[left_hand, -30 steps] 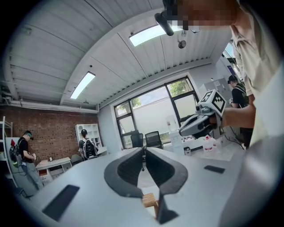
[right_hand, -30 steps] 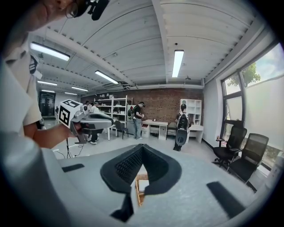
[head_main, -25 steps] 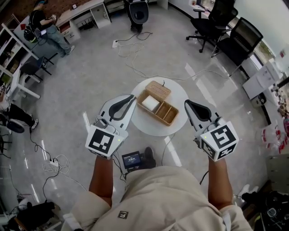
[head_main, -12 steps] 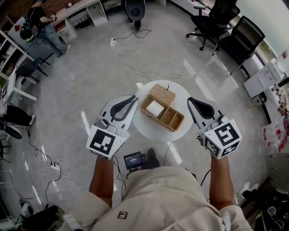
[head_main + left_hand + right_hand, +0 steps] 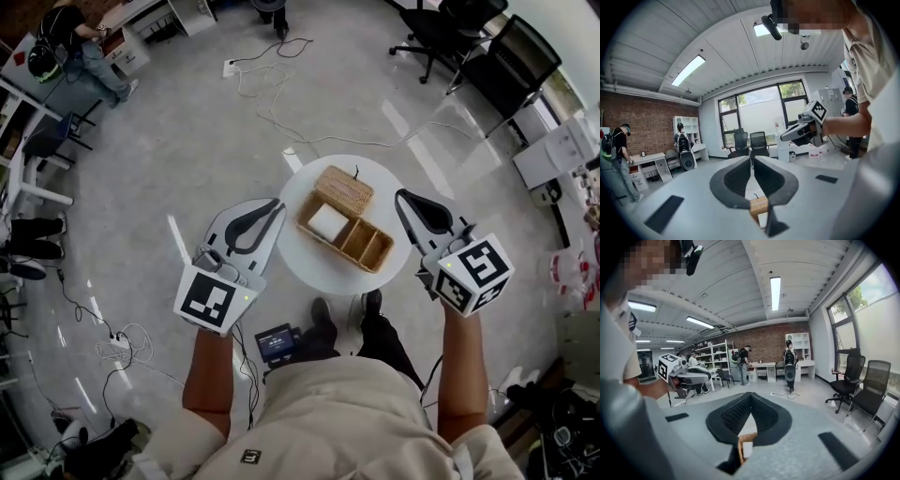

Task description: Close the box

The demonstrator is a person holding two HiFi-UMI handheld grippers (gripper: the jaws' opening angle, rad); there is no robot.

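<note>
Left tongs (image 5: 270, 206) and right tongs (image 5: 400, 195): grey shells with ribbed black pads, both clenched tip to tip and holding nothing. They sit either side of a round, smooth white surface (image 5: 309, 267). On it, between them, is the box (image 5: 339, 248): rectangular, woven straw-coloured wicker, divided into compartments. Its woven lid (image 5: 342, 190) is folded back on the far side. A flat white square block (image 5: 329, 222) sits in the end compartment. Beyond: glossy pale floor, loose cables (image 5: 272, 98), black mesh office chairs (image 5: 511, 70).
</note>
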